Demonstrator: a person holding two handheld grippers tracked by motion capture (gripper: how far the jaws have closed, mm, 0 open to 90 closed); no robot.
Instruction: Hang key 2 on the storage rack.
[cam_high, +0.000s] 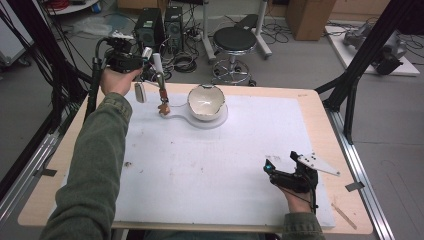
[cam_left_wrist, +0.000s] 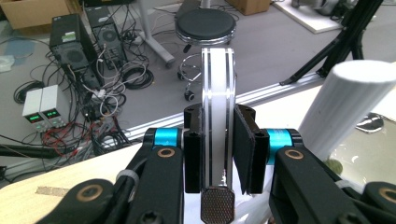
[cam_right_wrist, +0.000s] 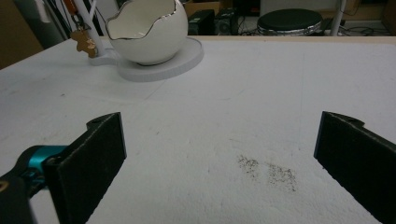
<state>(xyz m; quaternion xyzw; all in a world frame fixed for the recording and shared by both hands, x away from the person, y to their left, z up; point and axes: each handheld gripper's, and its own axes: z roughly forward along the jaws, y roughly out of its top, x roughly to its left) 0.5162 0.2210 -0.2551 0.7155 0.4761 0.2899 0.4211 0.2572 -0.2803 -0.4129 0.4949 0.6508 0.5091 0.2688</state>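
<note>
Left hand-held gripper (cam_left_wrist: 218, 158) clamps a white disc (cam_left_wrist: 217, 107); right hand-held gripper (cam_right_wrist: 219, 158) gapes wide.

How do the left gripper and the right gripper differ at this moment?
The left gripper is shut on a white flat object; the right gripper is open and holds nothing. The left gripper is raised at the table's far left edge, near the white post; the right gripper sits low at the near right. Both have black padded jaws with blue parts.
</note>
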